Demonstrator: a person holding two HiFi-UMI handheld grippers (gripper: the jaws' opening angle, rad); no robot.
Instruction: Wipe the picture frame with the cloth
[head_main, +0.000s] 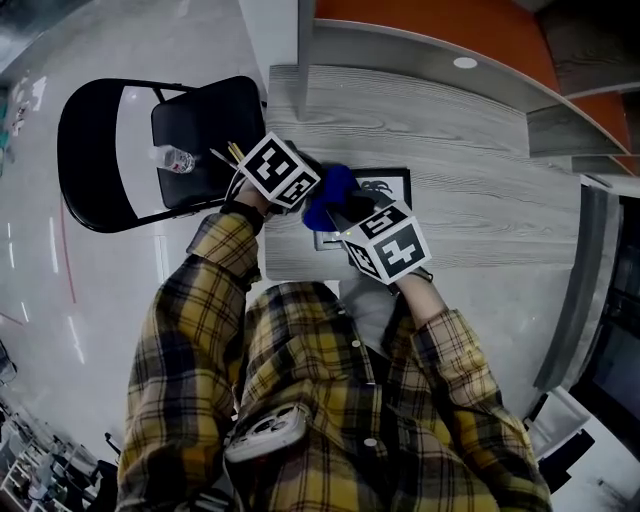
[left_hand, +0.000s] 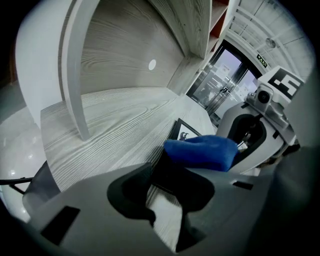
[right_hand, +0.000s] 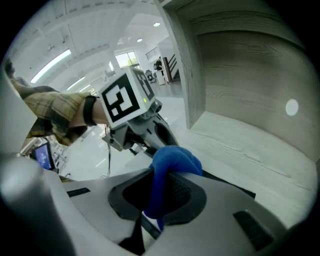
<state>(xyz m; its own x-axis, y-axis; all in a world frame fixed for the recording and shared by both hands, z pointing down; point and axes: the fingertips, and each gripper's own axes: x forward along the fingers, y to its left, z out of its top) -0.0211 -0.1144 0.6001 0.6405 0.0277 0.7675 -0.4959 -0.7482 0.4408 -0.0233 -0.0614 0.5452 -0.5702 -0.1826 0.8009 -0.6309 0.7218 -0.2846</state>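
Grey wood-grain counter (head_main: 470, 150), person standing at its 6 o'clock edge. Picture frame (head_main: 392, 185) lies flat near that edge. Right gripper (right_hand: 157, 202) is clamped on the blue cloth (head_main: 328, 192), which is bunched over the frame's 9 o'clock side. Left gripper (left_hand: 166, 210) jaws stand wide, straddling the frame's border; pad contact not confirmed.

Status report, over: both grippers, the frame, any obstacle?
Right gripper shut on blue cloth at picture frame. Left gripper at frame's edge, grip unclear. Frame flat on table. No obstacle seen.
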